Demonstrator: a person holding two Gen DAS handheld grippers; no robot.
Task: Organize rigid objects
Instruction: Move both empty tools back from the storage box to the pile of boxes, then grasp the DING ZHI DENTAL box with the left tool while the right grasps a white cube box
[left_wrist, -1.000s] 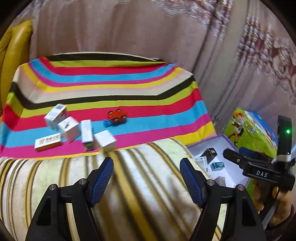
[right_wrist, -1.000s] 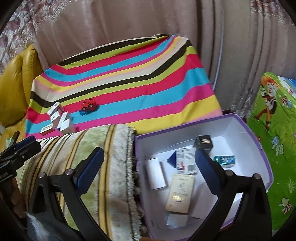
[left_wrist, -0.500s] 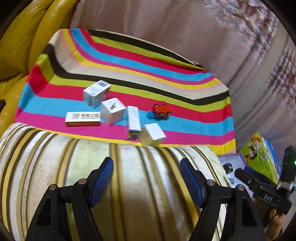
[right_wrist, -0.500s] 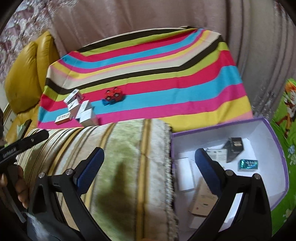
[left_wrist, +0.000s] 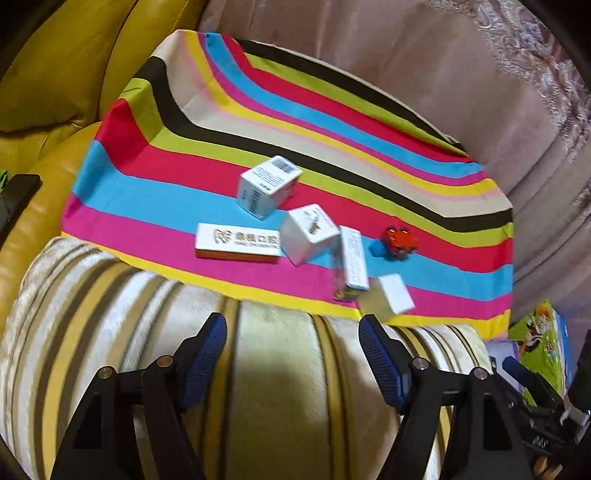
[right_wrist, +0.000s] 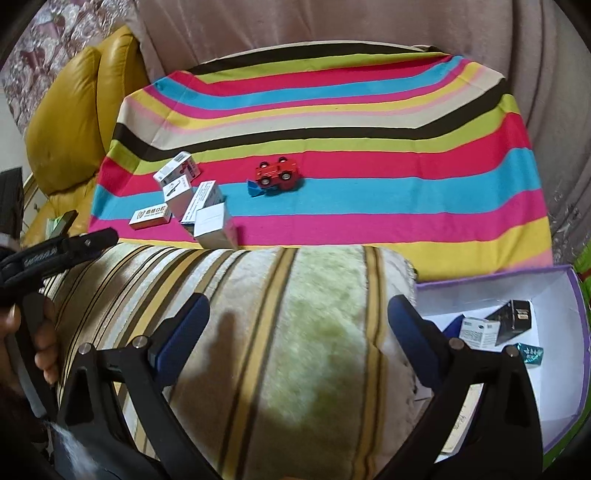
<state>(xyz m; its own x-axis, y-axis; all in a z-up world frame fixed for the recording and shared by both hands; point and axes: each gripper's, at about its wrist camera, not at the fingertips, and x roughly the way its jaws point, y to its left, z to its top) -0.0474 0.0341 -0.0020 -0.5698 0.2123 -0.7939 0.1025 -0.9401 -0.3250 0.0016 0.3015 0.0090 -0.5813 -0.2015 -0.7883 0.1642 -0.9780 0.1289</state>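
Several small white boxes lie clustered on a striped cloth (left_wrist: 192, 199): a flat long box (left_wrist: 236, 242), a cube box (left_wrist: 308, 234), a barcode box (left_wrist: 267, 186), a narrow box (left_wrist: 354, 258) and a plain box (left_wrist: 391, 295). A red toy car (left_wrist: 400, 239) sits to their right; it also shows in the right wrist view (right_wrist: 277, 173). My left gripper (left_wrist: 291, 354) is open and empty above a striped cushion (left_wrist: 280, 369), short of the boxes. My right gripper (right_wrist: 299, 332) is open and empty over the same cushion (right_wrist: 314, 332).
A purple-rimmed white box (right_wrist: 576, 332) at the right holds several small packages (right_wrist: 480, 330). A yellow leather sofa (right_wrist: 74, 122) stands at the left. Curtains (right_wrist: 332, 22) hang behind the cloth. A green cartoon mat (left_wrist: 539, 332) lies at the right.
Both grippers have swung left, away from the purple box and toward the striped cloth. The white boxes now sit closer and more central in the left wrist view. Both stay open.
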